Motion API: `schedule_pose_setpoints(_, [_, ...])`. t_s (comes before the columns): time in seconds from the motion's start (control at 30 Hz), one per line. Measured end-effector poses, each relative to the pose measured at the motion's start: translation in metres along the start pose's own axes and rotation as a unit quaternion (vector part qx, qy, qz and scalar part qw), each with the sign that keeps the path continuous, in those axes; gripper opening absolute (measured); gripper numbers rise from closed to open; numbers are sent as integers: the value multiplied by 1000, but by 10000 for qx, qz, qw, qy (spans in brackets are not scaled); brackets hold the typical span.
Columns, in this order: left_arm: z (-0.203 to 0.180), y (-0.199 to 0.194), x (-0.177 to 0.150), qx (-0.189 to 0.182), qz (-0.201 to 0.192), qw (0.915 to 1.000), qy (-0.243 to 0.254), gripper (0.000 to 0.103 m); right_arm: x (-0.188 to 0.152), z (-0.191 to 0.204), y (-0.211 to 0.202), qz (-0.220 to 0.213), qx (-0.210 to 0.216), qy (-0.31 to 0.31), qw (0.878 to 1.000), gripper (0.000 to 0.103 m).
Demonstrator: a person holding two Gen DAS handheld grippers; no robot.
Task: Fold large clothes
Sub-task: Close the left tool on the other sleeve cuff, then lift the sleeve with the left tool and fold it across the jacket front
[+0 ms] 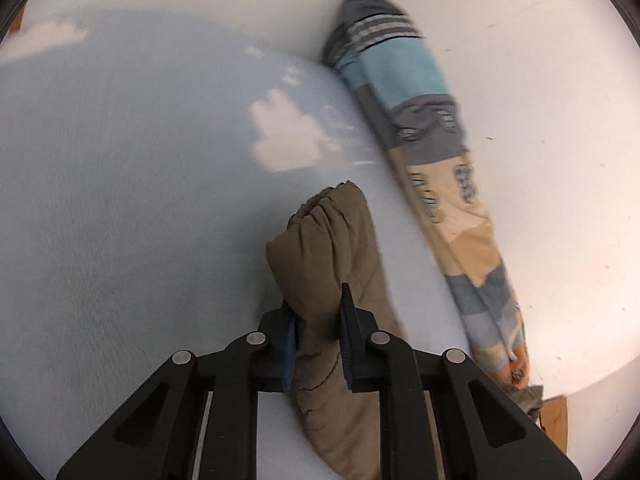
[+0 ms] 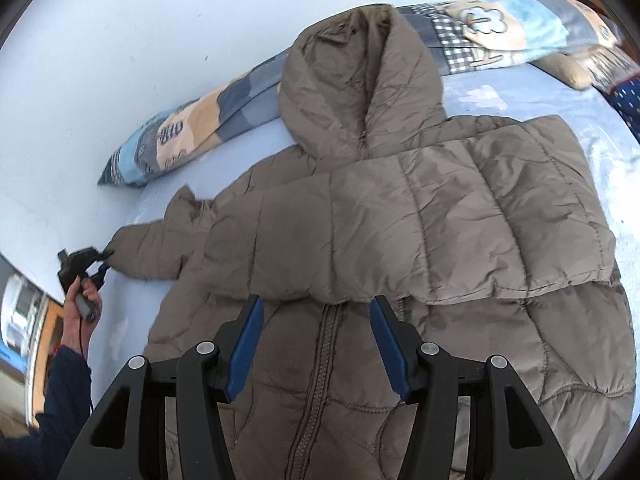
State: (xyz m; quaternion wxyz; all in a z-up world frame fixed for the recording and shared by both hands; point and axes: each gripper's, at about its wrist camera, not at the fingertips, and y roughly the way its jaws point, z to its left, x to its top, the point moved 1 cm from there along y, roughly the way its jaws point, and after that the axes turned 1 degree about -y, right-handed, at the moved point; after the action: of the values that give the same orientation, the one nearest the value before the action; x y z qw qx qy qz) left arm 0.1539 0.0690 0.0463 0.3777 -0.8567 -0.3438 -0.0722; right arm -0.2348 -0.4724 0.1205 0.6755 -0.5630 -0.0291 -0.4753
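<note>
Left wrist view: left gripper (image 1: 319,320) clenched on the cuff end of a brown puffer jacket sleeve (image 1: 332,248), pads pressing the fabric from both sides. The elastic cuff pokes out past the fingertips. Below it is a pale blue bed sheet (image 1: 120,200) with white cloud shapes. A long patchwork pillow (image 1: 432,140) lies along the white wall (image 1: 540,80), just beside the sleeve.

Right wrist view: brown hooded jacket (image 2: 400,216) lies spread on the bed, zipper side up, hood (image 2: 356,80) toward the pillow. One sleeve is folded across the chest; the other stretches out to the left, where the left gripper holds its end, a hand (image 2: 80,312) in a dark sleeve behind it. Right gripper (image 2: 316,344) hovers above the jacket's zipper (image 2: 316,392), jaws released and spread apart, nothing between the blue pads (image 2: 246,348). Whether the pads touch the fabric, cannot tell.
</note>
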Motion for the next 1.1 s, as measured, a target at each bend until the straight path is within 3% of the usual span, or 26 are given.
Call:
schedule_pose_setpoints(0.2, [-61, -48, -8, -208, -97, 9987, 447, 16, 10, -22, -15, -214, -98, 405, 9989, 59])
schedule_pose_setpoints(0.37, [-119, -94, -38, -384, -176, 9943, 974, 16, 18, -40, -16, -199, -742, 506, 9958, 59])
schedule_pose_setpoints(0.47, [-149, -114, -61, -510, -135, 9914, 1201, 16, 20, -54, -8, 56, -1095, 590, 9922, 59])
schedule_pose_setpoints(0.57, [-179, -129, -85, -576, -70, 9878, 1442, 16, 22, -64, -11, 97, -825, 901, 9925, 59])
schedule_pose_setpoints(0.77, [-232, -154, -124, -711, 27, 9800, 1861, 16, 34, -62, -39, -294, -601, 893, 9938, 59])
schedule_pose_setpoints(1.1, [-324, -188, -198, -1126, 257, 9588, 2595, 16, 38, -78, -63, -457, -274, 1147, 9920, 59])
